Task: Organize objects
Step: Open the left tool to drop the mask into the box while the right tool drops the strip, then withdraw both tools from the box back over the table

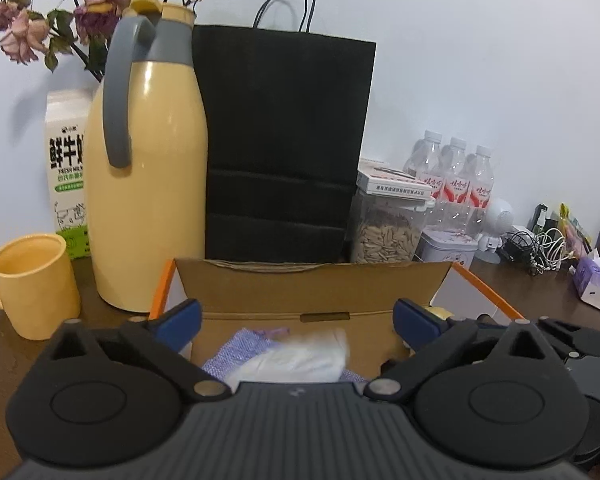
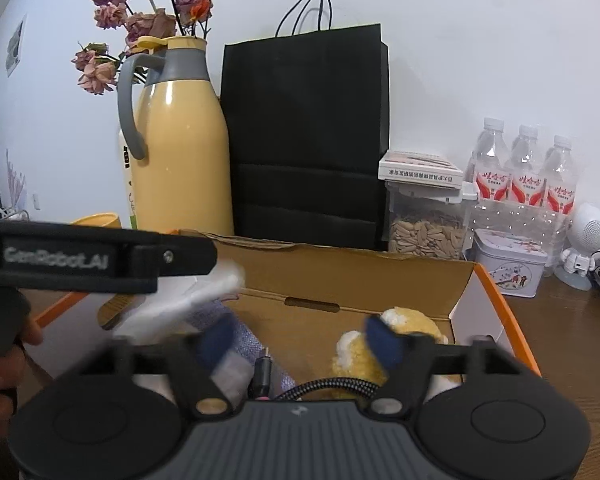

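your cardboard box sits open on the brown table, its orange rim on the right and its raised back flap close in front of the black paper bag; the yellow jug crowds the box's left rear corner, the yellow mug stands left of it, and a seed jar and tin stand behind on the right; your left gripper has its fingers wide apart over the box, clamping nothing, the white and purple cloth lying below between them; your right gripper is spread too, empty, with the yellow plush toy just by its right fingertip and a braided cable beneath.
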A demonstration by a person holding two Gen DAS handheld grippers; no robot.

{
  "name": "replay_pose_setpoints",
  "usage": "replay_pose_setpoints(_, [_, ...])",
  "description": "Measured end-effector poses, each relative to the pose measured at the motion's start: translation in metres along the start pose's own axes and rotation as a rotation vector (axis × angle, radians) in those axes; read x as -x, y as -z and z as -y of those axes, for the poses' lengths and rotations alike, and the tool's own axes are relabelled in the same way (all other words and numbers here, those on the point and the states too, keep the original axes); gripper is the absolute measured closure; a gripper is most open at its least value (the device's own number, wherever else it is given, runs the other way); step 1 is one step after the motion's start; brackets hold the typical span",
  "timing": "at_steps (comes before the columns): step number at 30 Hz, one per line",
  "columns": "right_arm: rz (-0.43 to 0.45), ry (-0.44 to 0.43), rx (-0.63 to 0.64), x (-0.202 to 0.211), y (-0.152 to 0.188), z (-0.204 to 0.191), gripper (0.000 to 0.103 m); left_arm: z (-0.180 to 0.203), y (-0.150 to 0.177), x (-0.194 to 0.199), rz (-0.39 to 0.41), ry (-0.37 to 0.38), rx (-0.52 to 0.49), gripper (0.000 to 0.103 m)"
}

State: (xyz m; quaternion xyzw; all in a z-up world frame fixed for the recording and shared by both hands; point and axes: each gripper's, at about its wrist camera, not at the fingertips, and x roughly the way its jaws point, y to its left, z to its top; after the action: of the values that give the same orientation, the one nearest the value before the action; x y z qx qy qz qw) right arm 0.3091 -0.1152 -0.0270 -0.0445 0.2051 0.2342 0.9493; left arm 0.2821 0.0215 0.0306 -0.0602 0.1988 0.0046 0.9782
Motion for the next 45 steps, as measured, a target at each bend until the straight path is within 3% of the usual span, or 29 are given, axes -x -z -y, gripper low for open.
replay_pose_setpoints(2, [0.006, 0.004, -0.005, 0.001, -0.001, 0.0, 0.0, 0.0, 0.0, 0.0, -0.004, -0.004, 0.001, 0.0])
replay_pose_setpoints(14, [0.018, 0.015, -0.003, 0.009, -0.006, -0.002, 0.0, -0.005, -0.003, 0.009, 0.016, -0.016, 0.024, 0.0])
replay_pose_setpoints(21, [0.056, 0.013, 0.008, 0.038, -0.009, -0.006, 0.0, -0.005, -0.009, 0.043, 0.067, -0.007, 0.029, 0.0])
replay_pose_setpoints(29, [0.053, 0.006, 0.032, 0.079, 0.004, -0.016, 0.0, -0.011, 0.001, 0.084, 0.07, 0.001, 0.019, 0.0])
replay_pose_setpoints(36, [0.047, -0.003, 0.044, 0.115, 0.022, -0.028, 0.0, -0.024, 0.02, 0.114, 0.034, -0.02, 0.012, 0.0])
replay_pose_setpoints(45, [-0.023, -0.006, 0.055, 0.141, 0.063, -0.042, 0.0, -0.038, 0.064, 0.139, -0.071, -0.034, 0.006, 0.0])
